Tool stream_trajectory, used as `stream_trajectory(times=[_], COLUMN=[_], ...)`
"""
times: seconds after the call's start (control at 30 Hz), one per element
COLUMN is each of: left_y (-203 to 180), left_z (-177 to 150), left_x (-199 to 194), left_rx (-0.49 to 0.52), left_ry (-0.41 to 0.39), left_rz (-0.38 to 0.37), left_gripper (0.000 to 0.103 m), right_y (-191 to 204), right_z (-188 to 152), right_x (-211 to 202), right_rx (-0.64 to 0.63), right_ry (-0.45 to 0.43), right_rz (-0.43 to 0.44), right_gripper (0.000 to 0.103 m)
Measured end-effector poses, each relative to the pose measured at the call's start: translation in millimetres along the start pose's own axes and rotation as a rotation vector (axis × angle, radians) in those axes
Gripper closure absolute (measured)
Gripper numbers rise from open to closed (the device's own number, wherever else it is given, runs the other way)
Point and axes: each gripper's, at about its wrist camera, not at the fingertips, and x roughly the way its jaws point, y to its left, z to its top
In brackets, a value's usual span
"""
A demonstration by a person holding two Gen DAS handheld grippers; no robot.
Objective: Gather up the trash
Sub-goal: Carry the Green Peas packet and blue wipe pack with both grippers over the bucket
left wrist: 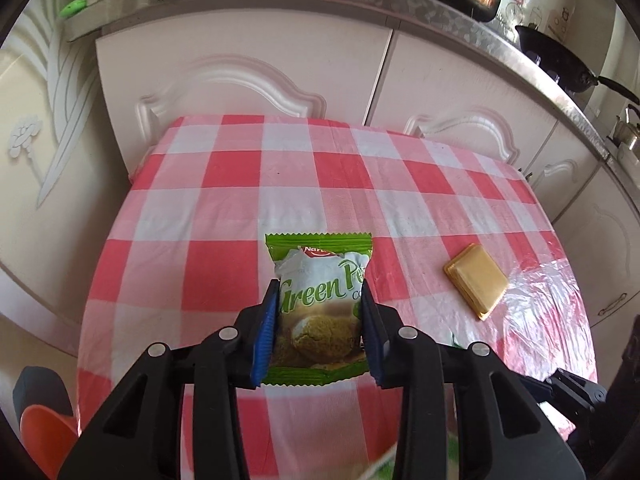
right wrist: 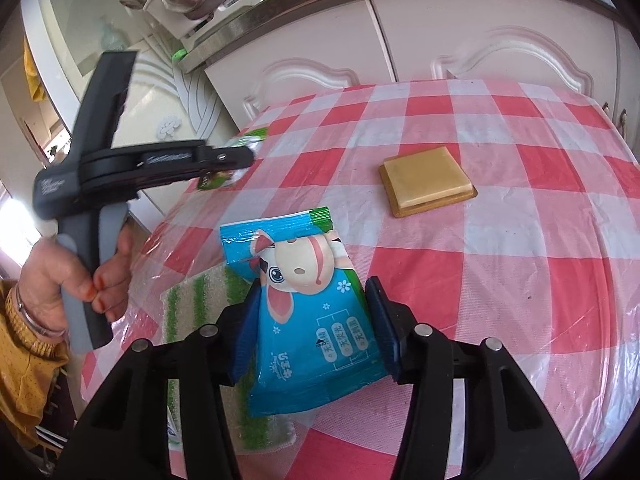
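both pieces of rubbish seem to be in hand, so the picking-up half of the job looks done. the left gripper (left wrist: 320,322) has its blue pads clamped on either side of a green and white crinkly plastic biscuit wrapper (left wrist: 320,300), which is printed with a picture of biscuits. the right wrist view shows this same tool held by the person's hand (right wrist: 86,276) at the far left edge of the table, with the wrapper lifted clear of the cloth.

the right gripper (right wrist: 312,330) has its pads set against the two sides of a glossy blue plastic packet with a cartoon cow on it (right wrist: 308,312). the packet sits between the fingers with its top end pointing away towards the far side. whether it is already off the table i cannot tell. a green and white striped cloth mat (right wrist: 208,312) lies under and to the left of it.

what is left on the red and white checked plastic-covered tablecloth (left wrist: 360,184) is a flat square tan block, like a stacked wafer or soap bar (right wrist: 428,180). it lies well apart from both tools, towards the far right. whether it counts as trash is a judgement the views do not settle.

no bin or bag for the rubbish shows in either view. carrying both wrappers to one and dropping them there appears to be the remaining work.
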Motion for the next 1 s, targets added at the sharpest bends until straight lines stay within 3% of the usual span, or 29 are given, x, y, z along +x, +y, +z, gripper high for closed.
stream_trajectory(times=[0.33, 0.67, 1.0], left_y=[14, 41, 70], left_z=[-40, -84, -111], left_x=[-46, -72, -94], left_rx=[-0.041, -0.104, -0.14], left_ry=[-0.027, -0.028, -0.052], left_rz=[-0.02, -0.019, 0.027], left_gripper=[0.064, 0.064, 0.064], right_y=[-6, 7, 18], right_z=[-6, -11, -12], right_x=[-14, -24, -34], right_rx=[0.069, 0.071, 0.058], right_ry=[-0.038, -0.067, -0.112], right_rz=[0.055, 0.044, 0.036], right_gripper=[0.052, 0.052, 0.052])
